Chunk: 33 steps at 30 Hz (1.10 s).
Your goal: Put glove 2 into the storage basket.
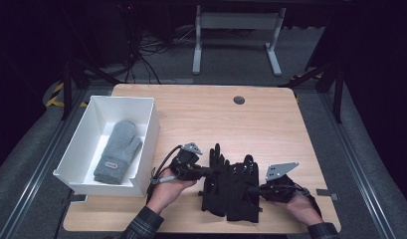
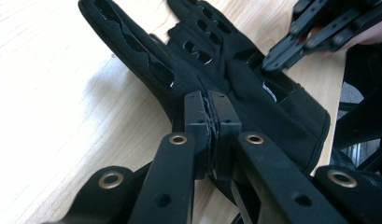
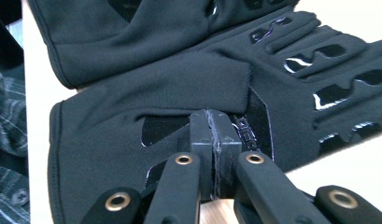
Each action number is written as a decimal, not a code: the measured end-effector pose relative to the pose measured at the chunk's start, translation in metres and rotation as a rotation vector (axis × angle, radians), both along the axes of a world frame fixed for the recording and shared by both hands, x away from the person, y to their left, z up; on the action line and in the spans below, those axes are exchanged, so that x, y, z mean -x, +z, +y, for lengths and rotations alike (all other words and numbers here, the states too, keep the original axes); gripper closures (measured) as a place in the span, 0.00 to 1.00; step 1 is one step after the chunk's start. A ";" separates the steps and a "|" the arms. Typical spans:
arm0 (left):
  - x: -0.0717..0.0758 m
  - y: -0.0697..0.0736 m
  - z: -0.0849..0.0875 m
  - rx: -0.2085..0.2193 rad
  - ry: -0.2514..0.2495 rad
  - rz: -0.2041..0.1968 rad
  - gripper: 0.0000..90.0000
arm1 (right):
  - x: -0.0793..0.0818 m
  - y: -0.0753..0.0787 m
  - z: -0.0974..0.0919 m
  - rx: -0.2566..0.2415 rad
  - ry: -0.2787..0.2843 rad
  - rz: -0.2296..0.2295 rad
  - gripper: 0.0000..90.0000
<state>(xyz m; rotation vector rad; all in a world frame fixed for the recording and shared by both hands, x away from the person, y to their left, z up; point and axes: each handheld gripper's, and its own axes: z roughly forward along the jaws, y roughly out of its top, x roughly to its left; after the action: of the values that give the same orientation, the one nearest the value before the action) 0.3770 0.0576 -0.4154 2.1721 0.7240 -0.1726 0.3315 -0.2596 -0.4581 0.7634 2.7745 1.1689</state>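
At lower centre, my left tool point(image 1: 211, 171) and right tool point(image 1: 252, 189), both pressed together, touch 2 black gloves point(image 1: 230, 186) on the surface point(image 1: 270, 124).

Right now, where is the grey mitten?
In the high view the grey mitten lies inside the white box at the table's left side, left of the left gripper and the black gloves.

Two gloves point(image 1: 230, 186) side by side on table point(image 1: 260, 124), mitten point(image 1: 117, 152) in box point(image 1: 86, 137) at left
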 end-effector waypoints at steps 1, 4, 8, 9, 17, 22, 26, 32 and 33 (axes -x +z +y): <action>0.000 0.001 -0.001 0.003 -0.001 -0.001 0.98 | -0.001 0.000 0.002 -0.001 0.002 0.000 1.00; 0.000 0.004 -0.001 0.011 -0.004 -0.005 0.98 | -0.003 -0.001 0.007 -0.001 0.006 -0.002 1.00; -0.003 0.007 -0.001 0.016 -0.011 -0.003 0.98 | -0.006 -0.001 0.017 -0.002 0.008 -0.014 1.00; -0.003 0.008 -0.002 0.023 -0.009 0.000 0.98 | -0.007 -0.001 0.020 -0.001 0.009 -0.018 1.00; -0.007 0.010 -0.005 0.024 -0.028 0.005 0.98 | -0.020 -0.004 0.049 -0.015 0.015 -0.035 1.00; -0.013 0.009 -0.012 0.010 -0.031 0.005 0.98 | -0.024 -0.004 0.065 -0.010 0.024 -0.048 1.00; -0.016 0.005 -0.016 -0.009 -0.032 0.011 0.98 | -0.025 -0.004 0.081 -0.006 0.046 -0.061 1.00; -0.016 0.003 -0.018 -0.015 -0.031 0.011 0.98 | -0.025 0.002 0.069 -0.021 0.027 -0.087 1.00; -0.016 0.003 -0.017 -0.015 -0.031 0.011 0.98 | -0.026 0.003 0.063 -0.020 0.014 -0.085 1.00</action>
<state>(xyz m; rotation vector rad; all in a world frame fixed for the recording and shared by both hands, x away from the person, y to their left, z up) 0.3934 0.0402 -0.4121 2.1990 0.7000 -0.1962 0.3574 -0.1965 -0.4551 0.6809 2.7077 1.2040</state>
